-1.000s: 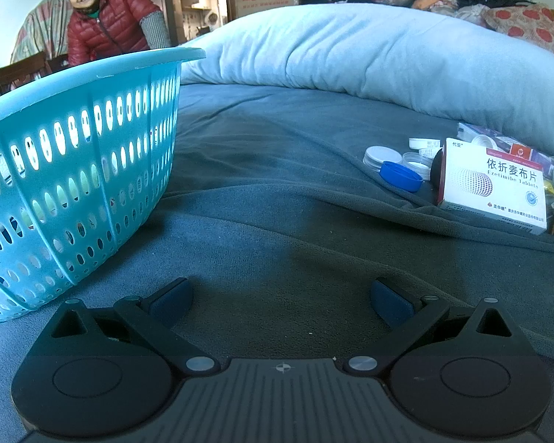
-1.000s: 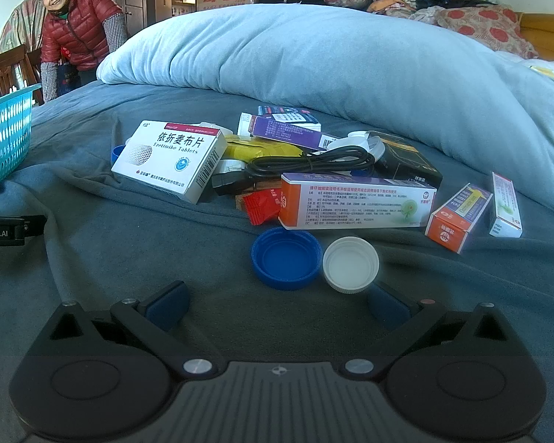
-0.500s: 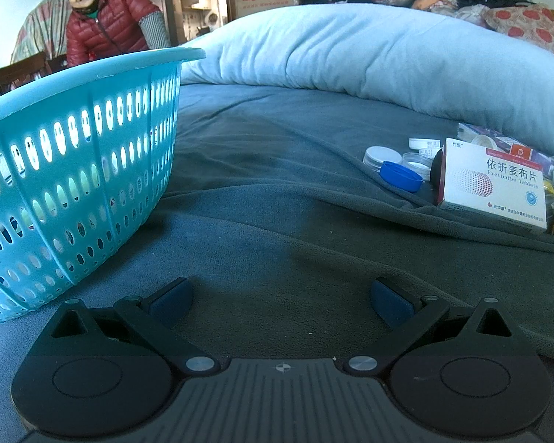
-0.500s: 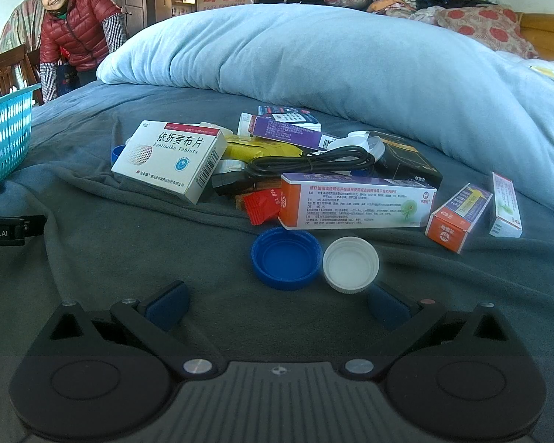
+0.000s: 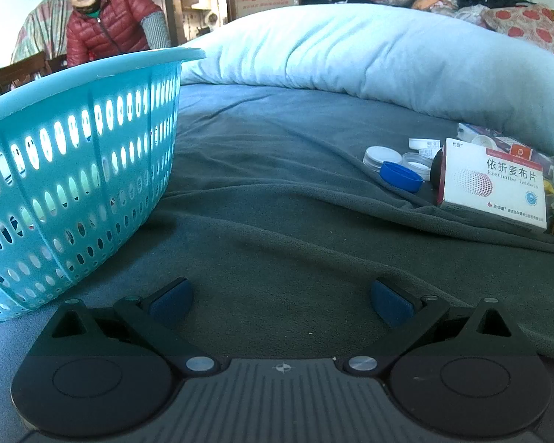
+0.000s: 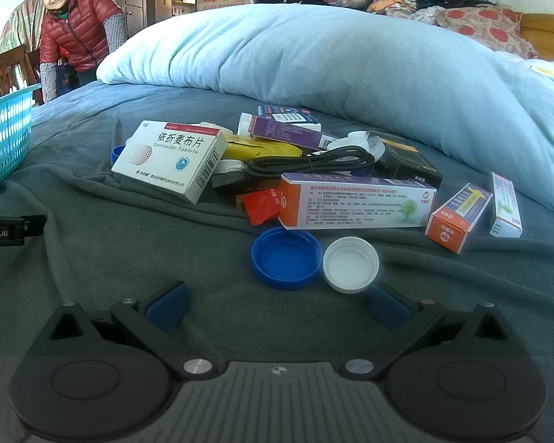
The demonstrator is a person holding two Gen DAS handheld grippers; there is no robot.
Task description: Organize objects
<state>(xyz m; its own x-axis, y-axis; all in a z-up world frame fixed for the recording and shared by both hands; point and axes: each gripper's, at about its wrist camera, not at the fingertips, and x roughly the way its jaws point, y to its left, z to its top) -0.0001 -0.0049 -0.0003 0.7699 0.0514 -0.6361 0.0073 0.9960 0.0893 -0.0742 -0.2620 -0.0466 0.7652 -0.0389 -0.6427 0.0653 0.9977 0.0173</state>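
**Both grippers low over the bed, nothing in hand**

The left gripper [image 5: 280, 297] sits low over the dark grey blanket [image 5: 277, 203], its blue-padded fingers [image 5: 170, 297] spread wide with only fabric between them. Just off to its left stands the turquoise basket [image 5: 74, 170], upright on the blanket, its slotted wall close to the left finger but not touching it. Further right, a white tablet box [image 5: 493, 184] leans up among a few loose lids, a blue cap [image 5: 400, 176] nearest.

Over on the other side, the right gripper [image 6: 277, 304] is spread wide too, holding nothing. Right in front of it lie two caps, open side up and touching each other: a blue cap [image 6: 286, 258] and a white cap [image 6: 351, 264], the white one just ahead of the right finger. Behind them the pile: the white tablet box [image 6: 170, 160], an orange-and-white carton [image 6: 354, 201], a coiled black cable [image 6: 314, 162], a small orange box [image 6: 458, 217] and a slim white box [image 6: 506, 205] to the right. A pale blue duvet [image 6: 351, 66] bulks up behind, and a person in a red jacket [image 6: 77, 33] leans in at the far end of the bed.
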